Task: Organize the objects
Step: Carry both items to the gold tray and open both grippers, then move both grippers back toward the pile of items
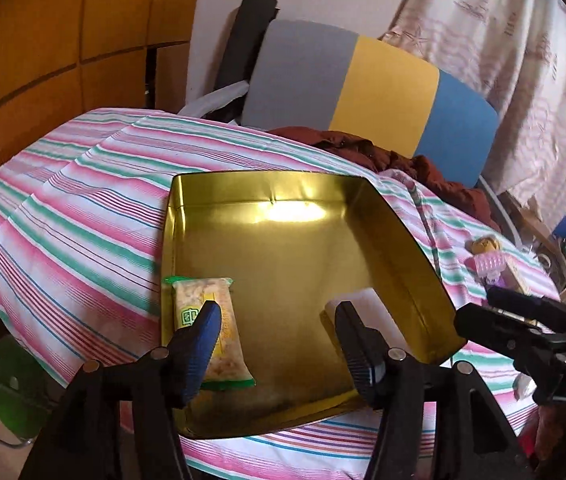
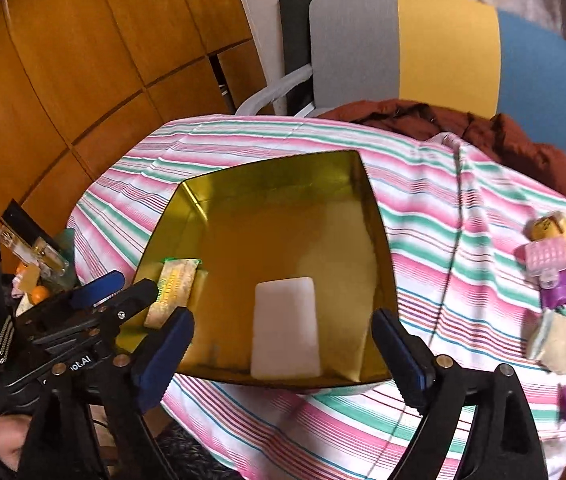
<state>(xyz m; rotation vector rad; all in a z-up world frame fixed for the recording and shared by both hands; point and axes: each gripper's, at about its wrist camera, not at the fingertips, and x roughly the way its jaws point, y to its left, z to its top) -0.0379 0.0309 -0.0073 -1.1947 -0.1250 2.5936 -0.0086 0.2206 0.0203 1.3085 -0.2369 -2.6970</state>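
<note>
Gold tin (image 2: 267, 184) held the snack packet (image 1: 211, 332) and white block (image 2: 286, 336), evidently as the sorting receptacle; left gripper (image 1: 279, 320) and right gripper (image 2: 283, 336) hovered spread, empty.

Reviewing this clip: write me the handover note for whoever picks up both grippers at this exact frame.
Left gripper: open, empty, over the near left of the gold tin.
Right gripper: open, empty, at the tin's near edge.
Done: snack packet lies inside the tin along its left wall; white block lies inside near the front.
Left: a cluster of small items, pink, purple and cream, sits on the striped cloth to the right of the tin, outside it. Likely next: the right gripper fetches those into the tin.
</note>
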